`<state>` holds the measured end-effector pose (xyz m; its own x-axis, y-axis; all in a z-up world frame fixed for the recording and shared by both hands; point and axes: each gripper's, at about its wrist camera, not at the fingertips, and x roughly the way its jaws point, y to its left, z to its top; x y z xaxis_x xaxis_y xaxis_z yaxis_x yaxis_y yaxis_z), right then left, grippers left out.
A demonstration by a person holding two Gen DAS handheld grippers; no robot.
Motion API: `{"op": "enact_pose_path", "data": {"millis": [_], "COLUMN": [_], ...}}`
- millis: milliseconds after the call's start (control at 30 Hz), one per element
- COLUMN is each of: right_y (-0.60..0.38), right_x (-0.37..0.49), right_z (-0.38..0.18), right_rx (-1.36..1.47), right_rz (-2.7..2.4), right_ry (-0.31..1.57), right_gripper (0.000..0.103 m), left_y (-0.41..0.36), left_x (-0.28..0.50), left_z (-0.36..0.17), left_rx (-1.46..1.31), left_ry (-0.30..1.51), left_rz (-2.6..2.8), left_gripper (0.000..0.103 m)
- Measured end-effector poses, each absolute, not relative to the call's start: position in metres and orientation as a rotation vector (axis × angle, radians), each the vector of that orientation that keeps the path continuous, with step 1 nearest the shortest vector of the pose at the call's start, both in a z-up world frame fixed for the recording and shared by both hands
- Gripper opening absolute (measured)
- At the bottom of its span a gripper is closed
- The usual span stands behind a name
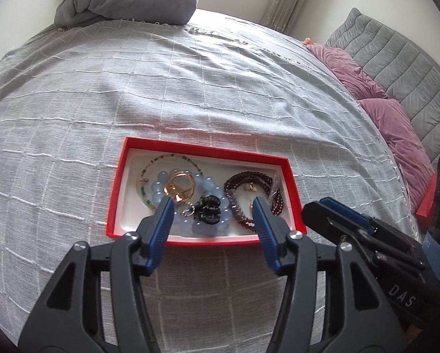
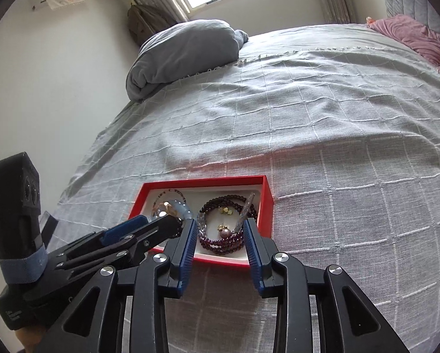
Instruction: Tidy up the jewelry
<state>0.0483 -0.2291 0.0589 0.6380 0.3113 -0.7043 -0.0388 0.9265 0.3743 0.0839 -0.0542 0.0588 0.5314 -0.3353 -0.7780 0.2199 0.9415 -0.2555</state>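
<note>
Red tray point(image 1: 120, 182) of jewelry on the grey bedspread point(image 1: 190, 88): left gripper point(image 1: 213, 201) spread and empty above the blue bead bracelet point(image 1: 158, 195) at its near left, right gripper point(image 2: 220, 223) parted, unloaded, over the garnet bead strand point(image 2: 220, 239) near right.

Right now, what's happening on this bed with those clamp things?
A person is sorting jewelry with two handheld grippers. A red tray on the grey bedspread holds a pale blue bead bracelet, a gold ring, a dark hair claw and dark red bead strands. The left gripper and right gripper both hover open over the tray, holding nothing.
</note>
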Motion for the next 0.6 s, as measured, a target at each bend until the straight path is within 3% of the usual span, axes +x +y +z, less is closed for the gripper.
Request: {"op": "enact_pose_path", "data": {"millis": [267, 433, 600], "right_y": [-0.203, -0.203, -0.2], "right_x": [0.01, -0.005, -0.008], "right_z": [0.067, 0.071, 0.073], "right_rx": [0.156, 0.164, 0.143], "right_rz": [0.182, 0.189, 0.159], "right_ry": [0.836, 0.833, 0.834], "right_gripper": [0.046, 0.062, 0.081], "left_y": [-0.041, -0.031, -0.02], "left_x": [0.054, 0.036, 0.028], "left_z": [0.059, 0.066, 0.063], "left_rx": [0.015, 0.046, 0.095], "left_ry": [0.889, 0.807, 0.811], "left_rz": [-0.205, -0.146, -0.094], "left_gripper": [0.066, 0.084, 0.085]}}
